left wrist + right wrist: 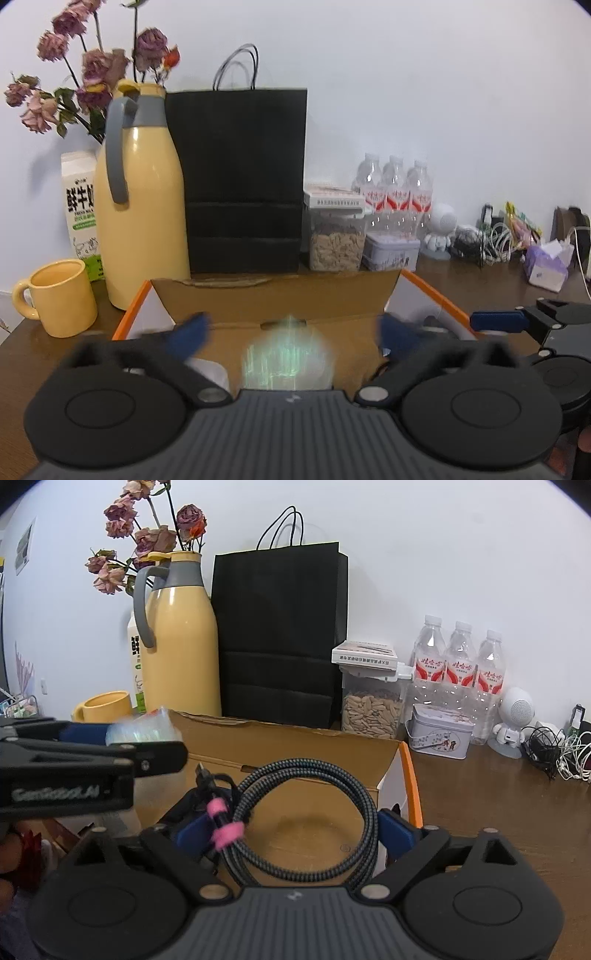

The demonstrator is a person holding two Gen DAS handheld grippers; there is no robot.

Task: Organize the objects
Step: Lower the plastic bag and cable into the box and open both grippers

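Note:
An open cardboard box (pixel 280 295) with orange edges sits on the wooden table; it also shows in the right wrist view (pixel 295 746). My left gripper (pixel 288 332) is open above the box, and a blurred translucent greenish packet (pixel 288 358) lies between its fingers, apart from both pads. The left gripper with the packet (pixel 144 731) also shows at the left of the right wrist view. My right gripper (pixel 291 830) is shut on a coiled braided cable (pixel 306 812) with pink ties, held over the box. Its blue fingertip (pixel 495 320) shows in the left wrist view.
Behind the box stand a yellow thermos jug (pixel 144 206), yellow mug (pixel 62 295), milk carton (pixel 83 218), black paper bag (pixel 243 177), seed jar (pixel 336 240), tin (pixel 391 253), water bottles (pixel 395 192) and dried roses. A white speaker, tangled cables (pixel 554 749) and tissues (pixel 546 266) lie right.

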